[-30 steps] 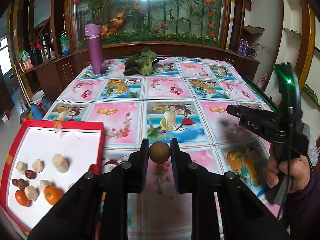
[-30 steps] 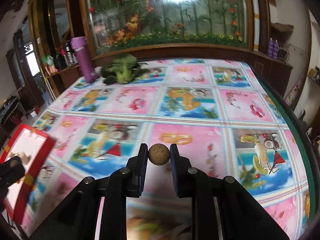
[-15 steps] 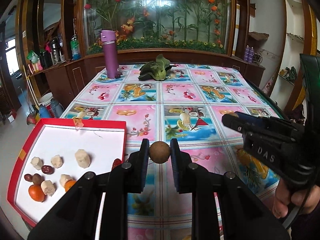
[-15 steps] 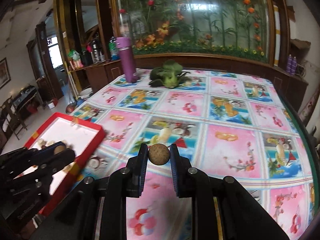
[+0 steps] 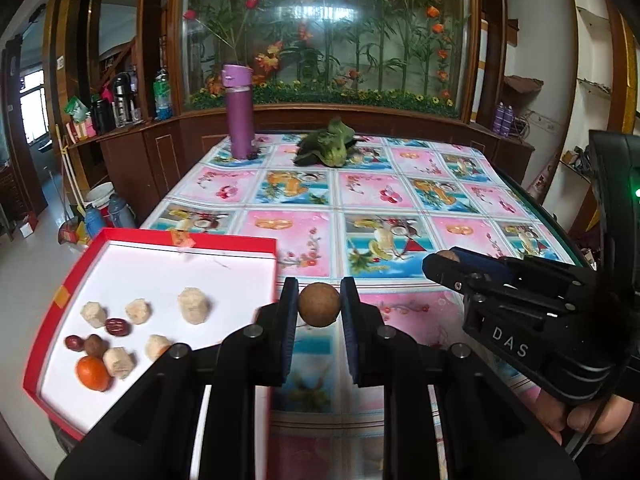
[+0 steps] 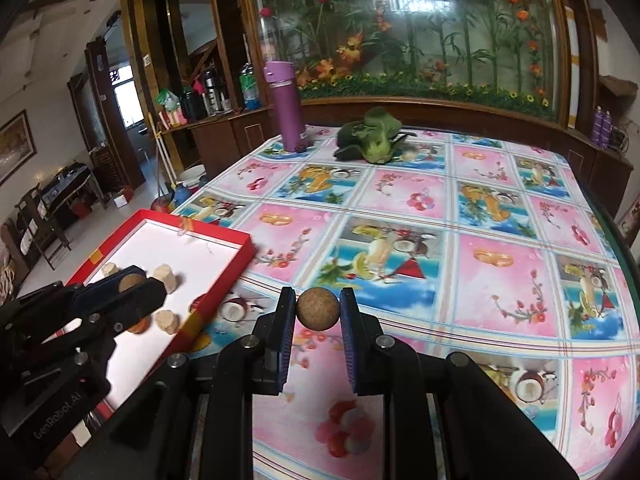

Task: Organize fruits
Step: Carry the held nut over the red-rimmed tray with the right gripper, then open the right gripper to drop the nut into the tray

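Now mid-carry: we hold one small round brown fruit in each gripper. Left gripper [image 5: 319, 309] clenched on a brown fruit [image 5: 319, 310], raised above the counter [image 5: 400, 196], just right of the red tray [image 5: 188, 241]. Right gripper [image 6: 319, 314] likewise clamped on a second brown fruit [image 6: 319, 311], hovering over the patterned cloth near the tray's right edge. Each gripper shows in the other's view, side by side.

Step in hand, as we judge it: delivering both fruits to the tray. Next move calls for swinging left over the white floor of the tray, lowering close, then releasing so the round fruits do not roll. We should set them in bare space, beside their own kind.

Tray contents, lower left corner: one orange fruit [image 5: 92, 373], several pale cut chunks [image 5: 193, 305], two dark red dates [image 5: 117, 327], one brown round fruit [image 5: 96, 345]. Upper half of tray bare.

Elsewhere on the counter, far end: purple flask [image 5: 239, 111] upright, leafy greens [image 5: 328, 148] lying beside it, well apart from the tray.
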The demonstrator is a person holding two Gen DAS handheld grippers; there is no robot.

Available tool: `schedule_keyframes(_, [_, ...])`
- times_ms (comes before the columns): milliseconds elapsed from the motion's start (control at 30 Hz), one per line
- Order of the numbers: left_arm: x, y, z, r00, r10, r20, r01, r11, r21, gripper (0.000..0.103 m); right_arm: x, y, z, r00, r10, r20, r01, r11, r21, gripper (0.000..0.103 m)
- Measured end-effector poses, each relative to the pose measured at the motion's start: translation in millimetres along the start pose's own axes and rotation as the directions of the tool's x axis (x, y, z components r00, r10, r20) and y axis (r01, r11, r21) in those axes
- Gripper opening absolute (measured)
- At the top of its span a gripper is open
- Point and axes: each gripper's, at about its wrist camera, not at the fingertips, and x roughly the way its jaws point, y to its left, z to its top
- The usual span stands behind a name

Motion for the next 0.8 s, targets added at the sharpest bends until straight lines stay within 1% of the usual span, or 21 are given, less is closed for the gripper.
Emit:
schedule_keyframes(67, [-7.4, 13.6, 1.6, 1.000, 0.025, 0.018, -0.024, 1.000, -0.016, 0.023, 2.6, 13.1, 6.8, 1.000, 0.026, -0.006, -0.026, 0.999, -0.020, 0.021])
schedule_keyframes(133, [-14.8, 36.9, 3.1, 0.996, 0.084, 0.034, -0.082, 0.996, -0.044, 0.023, 4.0, 29.6, 14.6, 0.999, 0.054, 0.002, -0.054, 0.997, -0.049, 0.021])
schedule_keyframes(200, [-18.1, 60.1, 4.0, 0.992, 0.124, 0.036, -0.121, 0.990, -0.076, 0.023, 8.5, 49.3, 21.0, 0.996, 0.089, -0.001, -0.088, 0.993, -0.083, 0.021])
schedule_keyframes(267, [-19.1, 88.3, 3.7, 0.984, 0.177, 0.023, -0.174, 0.979, -0.104, 0.023, 16.8, 67.6, 24.6, 0.992, 0.127, -0.021, -0.128, 0.986, -0.105, 0.021])
schedule_keyframes(333, [-18.4, 114.7, 1.1, 0.973, 0.233, 0.002, -0.230, 0.964, -0.131, 0.023, 25.6, 83.4, 26.0, 0.988, 0.151, -0.041, -0.155, 0.980, -0.125, 0.021])
schedule_keyframes(400, [-16.5, 139.3, -3.7, 0.964, 0.265, -0.032, -0.267, 0.952, -0.152, 0.023, 41.2, 101.7, 27.0, 0.980, 0.180, -0.080, -0.190, 0.971, -0.142, 0.021])
schedule_keyframes(433, [-15.6, 151.2, -6.8, 0.956, 0.290, -0.044, -0.293, 0.941, -0.169, 0.023, 51.1, 110.4, 27.5, 0.975, 0.198, -0.106, -0.211, 0.968, -0.139, 0.021])
schedule_keyframes(467, [-14.0, 158.2, -9.7, 0.952, 0.301, -0.055, -0.306, 0.936, -0.175, 0.023, 59.1, 117.2, 26.3, 0.969, 0.213, -0.128, -0.229, 0.965, -0.130, 0.021])
schedule_keyframes(533, [-11.4, 165.4, -14.7, 0.951, 0.301, -0.073, -0.309, 0.933, -0.182, 0.023, 75.1, 130.7, 25.2, 0.956, 0.238, -0.174, -0.260, 0.959, -0.114, 0.021])
schedule_keyframes(667, [-4.0, 175.6, -25.6, 0.948, 0.301, -0.103, -0.315, 0.930, -0.191, 0.023, 93.0, 154.5, 16.3, 0.937, 0.261, -0.233, -0.290, 0.951, -0.103, 0.021])
schedule_keyframes(700, [-3.2, 176.2, -27.1, 0.948, 0.301, -0.106, -0.316, 0.929, -0.193, 0.023, 94.0, 159.3, 14.6, 0.934, 0.266, -0.239, -0.297, 0.949, -0.104, 0.021])
schedule_keyframes(800, [0.4, 180.2, -29.6, 0.942, 0.314, -0.114, -0.331, 0.925, -0.188, 0.023, 96.7, 168.6, 13.1, 0.936, 0.258, -0.241, -0.294, 0.948, -0.125, 0.021])
